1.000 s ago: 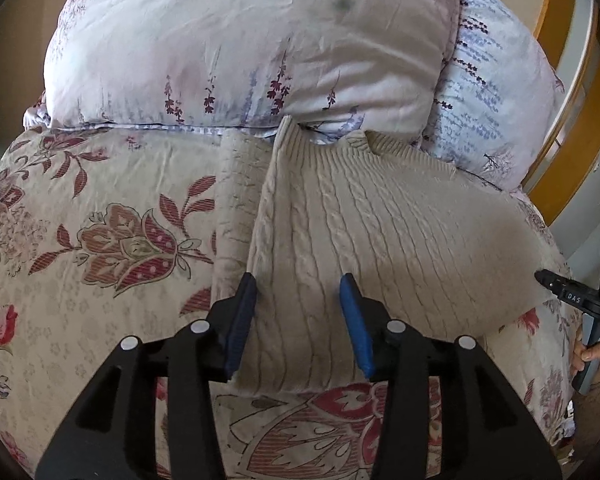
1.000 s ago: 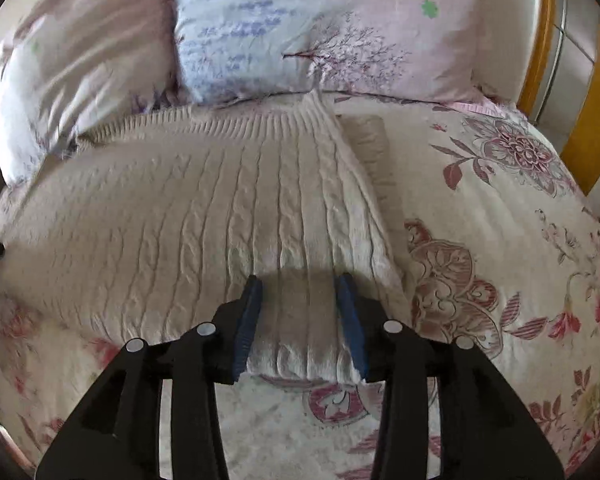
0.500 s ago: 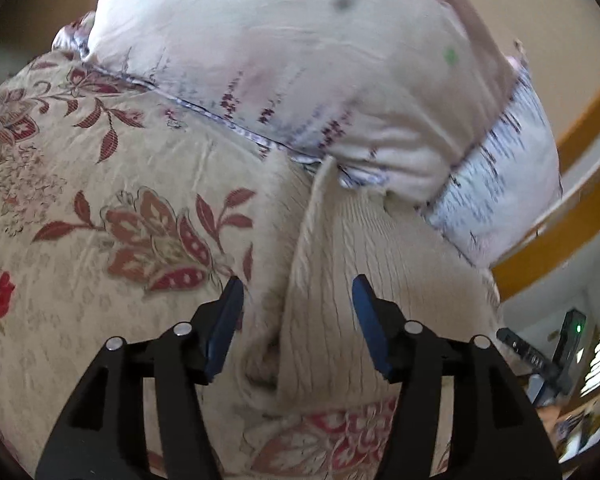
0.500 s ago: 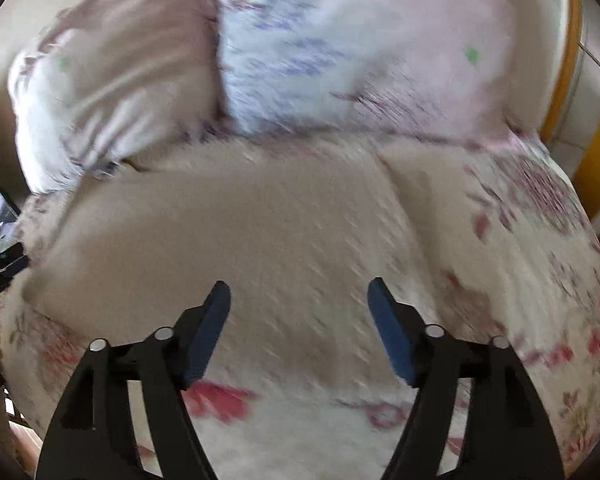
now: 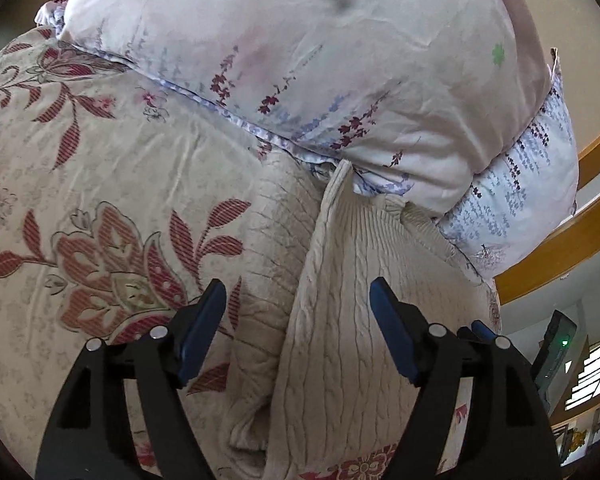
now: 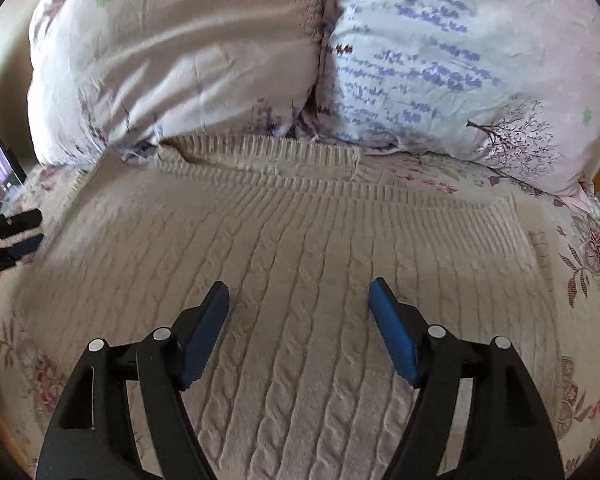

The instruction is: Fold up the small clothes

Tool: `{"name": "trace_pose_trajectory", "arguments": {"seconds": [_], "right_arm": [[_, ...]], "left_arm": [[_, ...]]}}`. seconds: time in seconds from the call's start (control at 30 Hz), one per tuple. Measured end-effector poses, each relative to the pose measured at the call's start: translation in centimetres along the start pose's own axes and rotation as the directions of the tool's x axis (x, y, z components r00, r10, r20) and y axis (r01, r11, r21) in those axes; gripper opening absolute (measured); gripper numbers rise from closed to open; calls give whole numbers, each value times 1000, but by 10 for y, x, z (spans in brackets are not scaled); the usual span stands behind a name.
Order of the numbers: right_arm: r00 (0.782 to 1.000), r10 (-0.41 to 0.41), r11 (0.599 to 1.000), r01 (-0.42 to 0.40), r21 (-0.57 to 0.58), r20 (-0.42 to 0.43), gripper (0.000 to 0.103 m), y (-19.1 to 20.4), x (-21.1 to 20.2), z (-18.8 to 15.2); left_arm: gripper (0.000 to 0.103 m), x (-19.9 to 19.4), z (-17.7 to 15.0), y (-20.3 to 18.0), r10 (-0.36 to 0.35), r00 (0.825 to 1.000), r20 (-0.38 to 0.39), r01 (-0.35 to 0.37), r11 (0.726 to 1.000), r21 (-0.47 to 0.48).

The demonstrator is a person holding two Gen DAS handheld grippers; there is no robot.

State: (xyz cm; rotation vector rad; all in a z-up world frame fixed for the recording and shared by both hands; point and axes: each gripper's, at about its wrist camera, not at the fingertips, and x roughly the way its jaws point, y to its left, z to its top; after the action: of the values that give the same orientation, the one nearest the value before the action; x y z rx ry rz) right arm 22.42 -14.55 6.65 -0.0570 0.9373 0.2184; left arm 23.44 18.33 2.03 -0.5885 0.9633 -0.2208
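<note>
A cream cable-knit sweater (image 6: pixel 300 264) lies flat on the floral bedspread (image 5: pixel 100 168), its ribbed edge against the pillows. In the left wrist view the sweater (image 5: pixel 352 300) shows its left folded edge with a flatter layer tucked beneath. My left gripper (image 5: pixel 296 304) is open and empty, low over that folded edge. My right gripper (image 6: pixel 298 304) is open and empty, above the middle of the sweater. The left gripper (image 6: pixel 16 236) also shows at the far left edge of the right wrist view.
Two floral pillows (image 6: pixel 180 52) (image 6: pixel 460 64) stand behind the sweater at the head of the bed. A wooden bed frame (image 5: pixel 560 256) curves at the right. A dark device with a green light (image 5: pixel 560 344) sits off the bed's right side.
Both grippers have opened wider and let go of the sweater's near edge. The right gripper moved left over the sweater's middle; the left gripper tilted and moved closer to the pillows.
</note>
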Motion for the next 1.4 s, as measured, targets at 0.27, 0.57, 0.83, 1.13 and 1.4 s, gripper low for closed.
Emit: {"name": "trace_pose_trajectory", "arguments": {"seconds": [0.27,0.57,0.83,1.13,1.4], "right_arm": [[1000,-22,1000,22,-16,4,77,3,1,-2],[1000,-13,1000,13,-21,12,78,2,3,-3],[1000,-9,1000,9,-19,15,79,3,3,-2],[996,84,995,-85,49,32,79,-15,-8,-1],[982,115,972,-143,187,153,79,-83,-50,-14]], "left_arm": [[74,13,2,-6,-9,1000,3,9,1000,5],[47,25,1,-7,-55,998,-21,53,997,-50],[21,27,1,-11,-151,988,-16,148,983,-112],[17,-1,4,-77,-306,949,69,309,951,-27],[16,13,-8,-163,-451,892,24,449,891,65]]}}
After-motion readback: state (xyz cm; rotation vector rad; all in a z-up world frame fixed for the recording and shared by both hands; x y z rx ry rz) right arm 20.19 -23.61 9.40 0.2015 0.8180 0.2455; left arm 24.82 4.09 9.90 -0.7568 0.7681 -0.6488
